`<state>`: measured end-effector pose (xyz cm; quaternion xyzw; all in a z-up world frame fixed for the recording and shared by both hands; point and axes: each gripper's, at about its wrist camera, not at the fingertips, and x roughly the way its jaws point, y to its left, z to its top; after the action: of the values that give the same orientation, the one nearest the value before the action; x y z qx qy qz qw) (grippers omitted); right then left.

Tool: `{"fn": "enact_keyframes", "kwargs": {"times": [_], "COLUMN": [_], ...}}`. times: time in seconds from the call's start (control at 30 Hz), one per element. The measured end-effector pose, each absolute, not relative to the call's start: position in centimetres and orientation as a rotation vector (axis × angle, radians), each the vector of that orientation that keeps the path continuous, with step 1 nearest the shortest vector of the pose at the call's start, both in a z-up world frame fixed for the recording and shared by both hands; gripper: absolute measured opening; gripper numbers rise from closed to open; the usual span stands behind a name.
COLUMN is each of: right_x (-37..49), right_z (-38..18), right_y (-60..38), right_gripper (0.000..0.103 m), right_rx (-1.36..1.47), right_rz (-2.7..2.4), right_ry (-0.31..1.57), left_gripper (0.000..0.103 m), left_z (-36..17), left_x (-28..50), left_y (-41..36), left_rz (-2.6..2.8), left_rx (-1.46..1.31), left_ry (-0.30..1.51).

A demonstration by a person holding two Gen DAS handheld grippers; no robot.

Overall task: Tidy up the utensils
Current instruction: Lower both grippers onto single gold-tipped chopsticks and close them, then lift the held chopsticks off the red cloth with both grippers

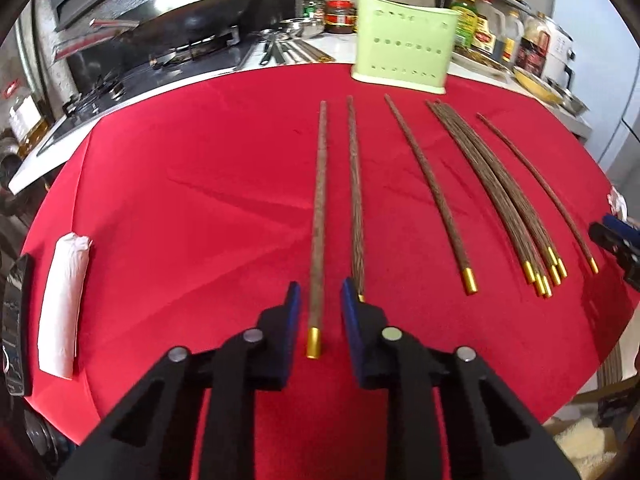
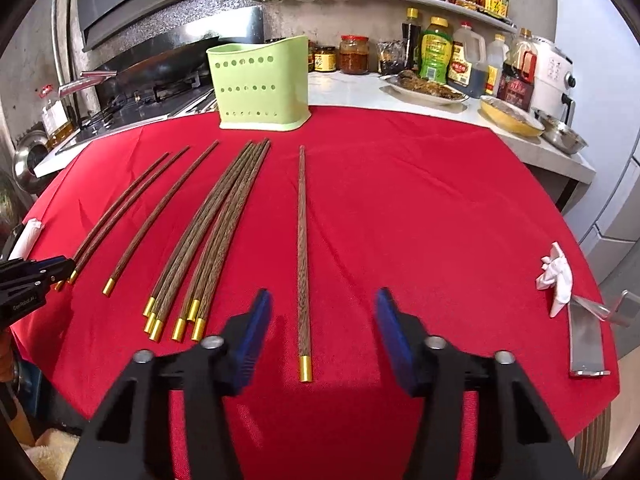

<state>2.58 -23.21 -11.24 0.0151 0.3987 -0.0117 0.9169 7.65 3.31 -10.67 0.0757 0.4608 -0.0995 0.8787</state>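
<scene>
Dark wooden chopsticks with gold caps lie in rows on the red cloth (image 1: pixel 200 200). My left gripper (image 1: pixel 320 285) is open, its blue pads on either side of the leftmost chopstick (image 1: pixel 316 220) near its gold cap, with a small gap on each side. A second chopstick (image 1: pixel 356 200) lies just outside the right pad. My right gripper (image 2: pixel 323 294) is open wide around a single chopstick (image 2: pixel 302 248), not touching it. A bundle of several chopsticks (image 2: pixel 216 232) lies to its left. The green perforated holder (image 2: pixel 262 84) stands upright at the cloth's far edge.
A rolled white towel (image 1: pixel 64 304) and a dark flat device (image 1: pixel 16 320) lie at the cloth's left edge. A crumpled tissue (image 2: pixel 556 276) and a metal bracket (image 2: pixel 586 336) sit at the right edge. Stove with wok (image 1: pixel 180 40), bottles (image 2: pixel 440 56) and dishes stand behind.
</scene>
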Motion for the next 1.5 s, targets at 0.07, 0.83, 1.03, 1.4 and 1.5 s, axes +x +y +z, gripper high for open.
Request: {"fn": "enact_keyframes", "kwargs": {"times": [0.07,0.83,1.03,1.4,1.5], "right_x": [2.7,1.9,1.5,-1.7,-2.7], "right_z": [-11.5,-13.1,-12.4,-7.0,-4.4], "right_y": [-23.1,-22.4,-23.0,-23.5,-23.5], "right_gripper": [0.041,0.007,0.007,0.007,0.007], "right_rx": [0.028,0.016,0.060,0.072,0.069], "right_rz": [-0.008,0.028,0.025,0.002,-0.001], "right_ry": [0.825,0.821,0.804,0.638,0.557], "left_gripper": [0.021,0.007,0.007,0.007,0.007], "left_z": [-10.7,-10.7,-10.1,-4.2,-1.9], "left_x": [7.5,6.8,6.4,3.2,2.3], "left_y": [3.0,2.9,3.1,3.3,3.1], "left_rz": [-0.203,-0.178,-0.185,-0.198,-0.216], "left_rx": [0.175,0.200,0.168,0.125,0.125], "left_ry": [0.958,0.953,0.909,0.699,0.620]}}
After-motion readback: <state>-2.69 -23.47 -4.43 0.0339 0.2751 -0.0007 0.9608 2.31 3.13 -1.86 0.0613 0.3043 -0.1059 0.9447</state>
